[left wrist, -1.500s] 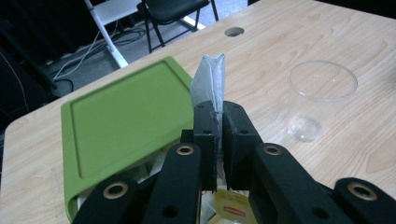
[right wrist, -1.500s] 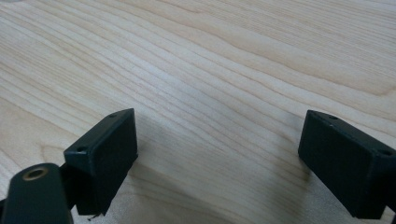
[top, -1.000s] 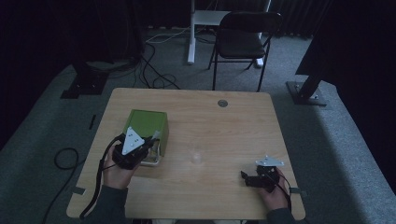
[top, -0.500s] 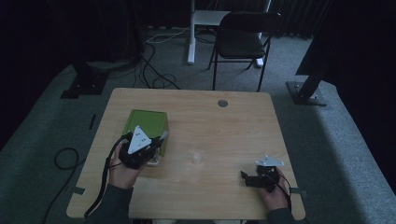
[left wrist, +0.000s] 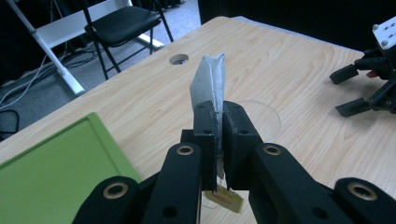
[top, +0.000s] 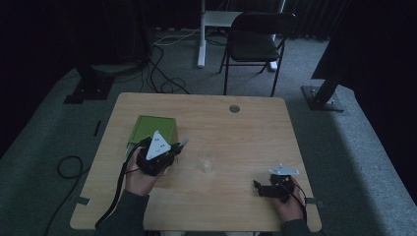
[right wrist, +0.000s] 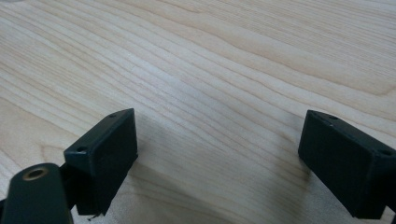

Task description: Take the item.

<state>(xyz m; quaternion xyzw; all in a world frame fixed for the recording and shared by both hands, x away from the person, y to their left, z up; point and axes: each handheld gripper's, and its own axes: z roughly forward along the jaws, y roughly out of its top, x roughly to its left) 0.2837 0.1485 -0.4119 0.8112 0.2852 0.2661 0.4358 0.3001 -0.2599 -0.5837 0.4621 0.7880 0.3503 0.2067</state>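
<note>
At a square, light wooden table [top: 206, 206], you are gripping a flat, pale grey paper tea-bag sachet [left wrist: 210, 84] in your left gripper [top: 169, 151], the two black jaws clenched tight on its lower half while the upper half is standing upright above them; a small yellowish paper tag [left wrist: 227, 199] is hanging just below the jaws in the left gripper view. The high view is showing that gripper, with its grey three-cornered plate on top, sitting over the left half of the table at the near right corner of a flat green rectangular box [top: 152, 129], which is lying toward the table's far left. A small clear glass cup [top: 207, 164] is standing near the table's middle, just right of the left gripper and apart from it; in the left gripper view its rim is curving directly behind the clamped sachet. Your right gripper [top: 263, 189] is resting low over the near right corner of the table, well apart from the cup, its jaws spread wide with bare wood between them. A dark folding chair [top: 258, 42] is standing on the grey carpet beyond the table's far edge.
</note>
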